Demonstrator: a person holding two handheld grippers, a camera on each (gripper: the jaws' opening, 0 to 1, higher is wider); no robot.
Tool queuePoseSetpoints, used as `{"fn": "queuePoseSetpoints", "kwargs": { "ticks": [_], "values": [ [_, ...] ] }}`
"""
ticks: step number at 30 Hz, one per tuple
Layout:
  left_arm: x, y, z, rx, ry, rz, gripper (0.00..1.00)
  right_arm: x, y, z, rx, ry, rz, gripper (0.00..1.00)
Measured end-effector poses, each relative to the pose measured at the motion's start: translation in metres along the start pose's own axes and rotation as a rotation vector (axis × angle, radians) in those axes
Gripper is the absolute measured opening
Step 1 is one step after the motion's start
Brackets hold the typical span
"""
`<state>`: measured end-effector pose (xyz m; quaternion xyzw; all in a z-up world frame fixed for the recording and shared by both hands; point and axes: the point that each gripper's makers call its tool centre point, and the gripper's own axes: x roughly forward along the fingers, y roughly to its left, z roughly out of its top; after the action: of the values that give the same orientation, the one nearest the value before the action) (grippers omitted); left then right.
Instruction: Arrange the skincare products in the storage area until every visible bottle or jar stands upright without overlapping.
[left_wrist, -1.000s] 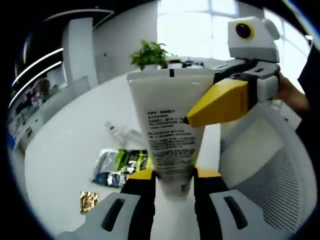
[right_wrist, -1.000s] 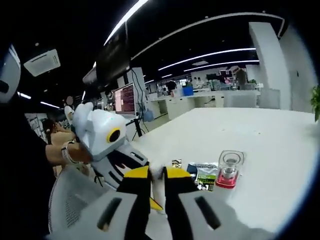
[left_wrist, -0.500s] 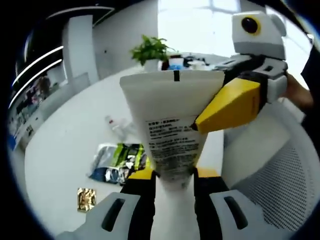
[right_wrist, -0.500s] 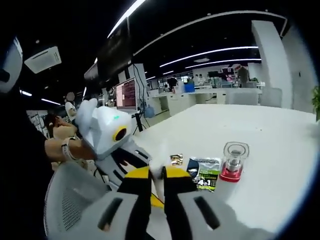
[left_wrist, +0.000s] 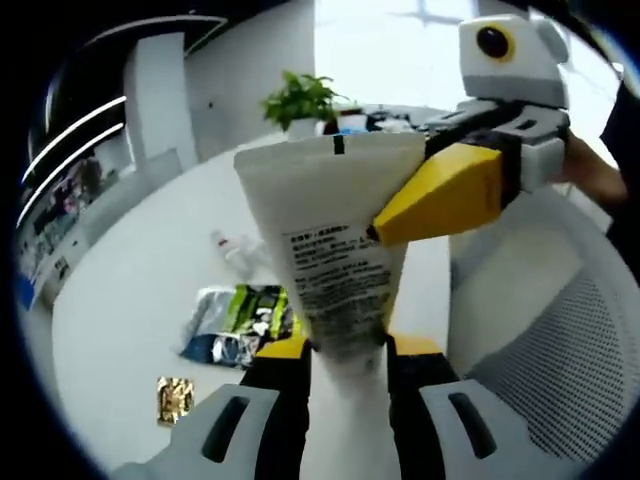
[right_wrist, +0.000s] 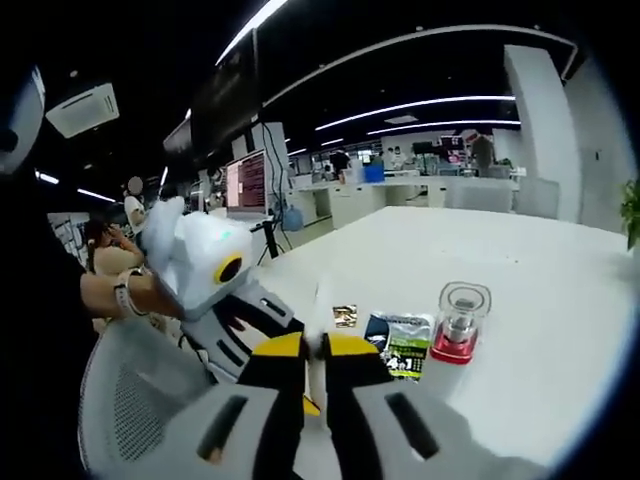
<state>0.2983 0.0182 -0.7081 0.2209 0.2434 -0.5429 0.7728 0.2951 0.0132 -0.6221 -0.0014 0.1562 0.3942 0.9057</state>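
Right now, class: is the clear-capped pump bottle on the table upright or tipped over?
Upright. In the right gripper view the pump bottle stands on the white table, clear cap on top, beside the sachets.

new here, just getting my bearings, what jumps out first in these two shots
The white tube stands out in the left gripper view, held crimped end up in the left gripper while the right gripper pinches its upper edge. Behind it on the white table lie a green-and-black sachet and a small gold packet. In the right gripper view a clear-capped bottle with a pink band stands upright.
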Motion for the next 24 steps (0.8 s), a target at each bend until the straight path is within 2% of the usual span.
{"fn": "queuePoseSetpoints", "kwargs": {
  "ticks": [4, 9, 17, 19, 24],
  "values": [
    [-0.001, 0.001, -0.002, -0.010, 0.000, 0.000, 0.25, 0.002, 0.004, 0.000, -0.005, -0.002, 0.006, 0.05],
    [-0.002, 0.000, -0.006, 0.038, 0.026, 0.031, 0.27, 0.002, 0.007, -0.001, -0.020, -0.001, 0.008, 0.05],
    [-0.023, 0.007, -0.009, 0.017, 0.027, 0.084, 0.30, 0.000, 0.008, -0.002, -0.023, 0.002, 0.004, 0.06],
    [-0.030, 0.007, -0.004, 0.000, -0.001, 0.095, 0.30, 0.000, 0.009, -0.003, -0.024, 0.003, 0.009, 0.06],
    [-0.043, 0.006, 0.013, -0.117, -0.132, 0.099, 0.29, 0.003, 0.009, -0.001, -0.038, -0.002, 0.010, 0.07]
  ]
}}
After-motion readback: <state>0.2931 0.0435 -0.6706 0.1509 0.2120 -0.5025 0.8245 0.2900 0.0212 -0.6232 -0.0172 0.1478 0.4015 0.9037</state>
